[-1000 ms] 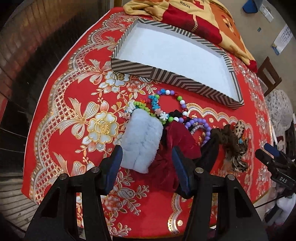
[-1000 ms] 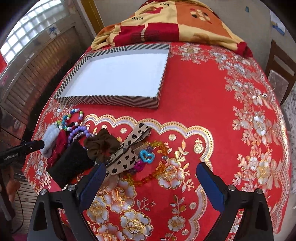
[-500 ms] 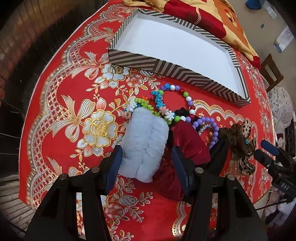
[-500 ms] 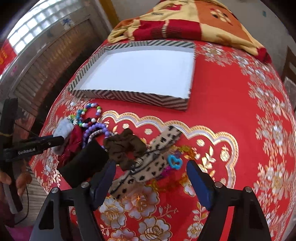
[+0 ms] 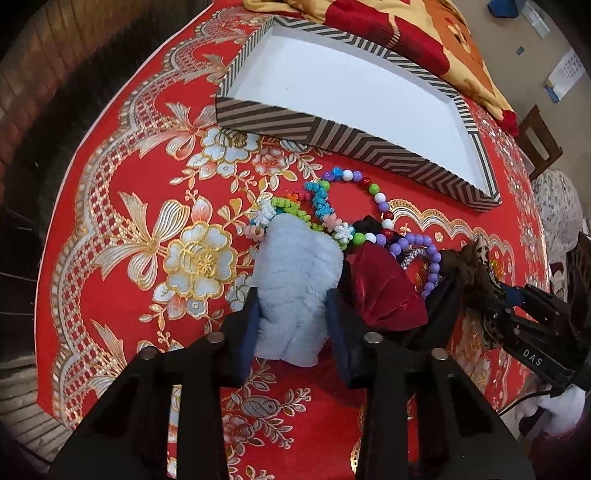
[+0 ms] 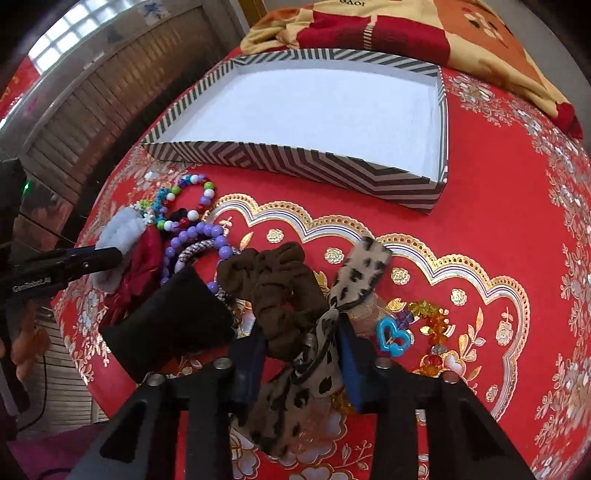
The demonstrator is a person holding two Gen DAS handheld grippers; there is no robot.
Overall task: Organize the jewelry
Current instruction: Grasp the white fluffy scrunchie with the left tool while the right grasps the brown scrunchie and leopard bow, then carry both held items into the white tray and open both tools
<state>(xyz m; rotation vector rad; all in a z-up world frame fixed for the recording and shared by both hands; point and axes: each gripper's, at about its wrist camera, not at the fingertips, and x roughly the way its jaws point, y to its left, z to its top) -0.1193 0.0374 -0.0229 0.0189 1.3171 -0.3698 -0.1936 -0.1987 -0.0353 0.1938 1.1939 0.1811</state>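
A pile of hair ties and bead bracelets lies on the red tablecloth in front of an empty striped box (image 5: 325, 136) (image 6: 295, 158). My left gripper (image 5: 291, 325) is shut on a fluffy pale blue scrunchie (image 5: 295, 280), which also shows in the right wrist view (image 6: 118, 232). My right gripper (image 6: 301, 354) is shut on a leopard-print bow tie (image 6: 321, 332) together with the edge of a brown scrunchie (image 6: 277, 288). A dark red scrunchie (image 5: 380, 291) and a black one (image 6: 173, 317) lie between the grippers.
Coloured bead bracelets (image 5: 347, 206) and a purple bead bracelet (image 6: 207, 236) lie near the box. A blue heart ring (image 6: 393, 338) and amber beads (image 6: 432, 317) lie right of my right gripper. A folded blanket (image 6: 388, 29) sits behind the box. The table edge is close at left.
Both grippers moved forward and down into the pile and closed: the left on the pale blue scrunchie, the right on the leopard bow and brown scrunchie.
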